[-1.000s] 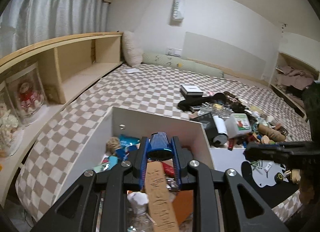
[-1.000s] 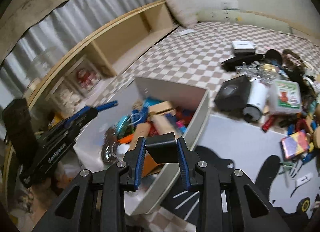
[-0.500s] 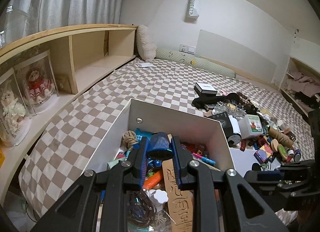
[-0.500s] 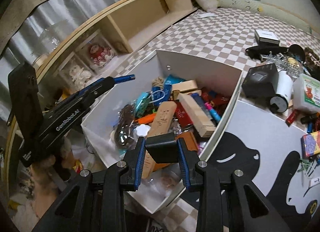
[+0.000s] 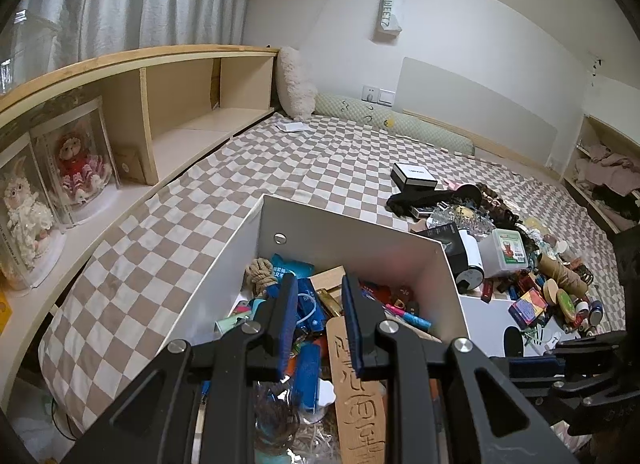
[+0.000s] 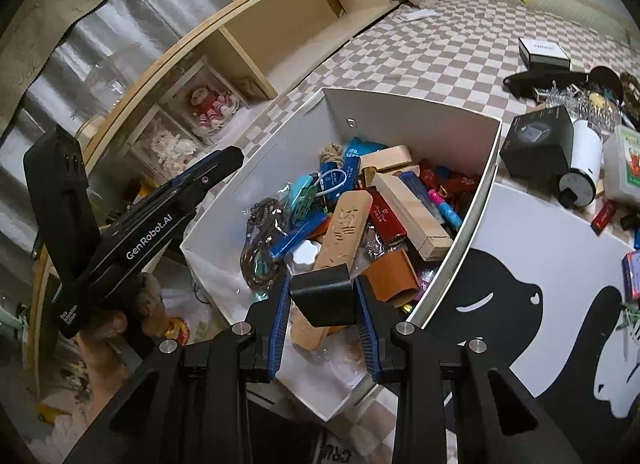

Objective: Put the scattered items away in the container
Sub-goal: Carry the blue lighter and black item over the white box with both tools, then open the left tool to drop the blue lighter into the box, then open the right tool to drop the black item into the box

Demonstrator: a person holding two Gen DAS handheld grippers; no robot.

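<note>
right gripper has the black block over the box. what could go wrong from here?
1. The right gripper holds the black block above the box's near end, not its middle; dropped here, it may clip the rim and fall outside.
2. The box is heaped, so the block may slide off the wooden plaque.
3. The left gripper hangs by the box's left wall; the grippers could knock.

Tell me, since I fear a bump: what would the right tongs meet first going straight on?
Probably the carved wooden plaque atop the clutter in the white box, just beyond the black block the right tongs grip; depth is unclear.
</note>
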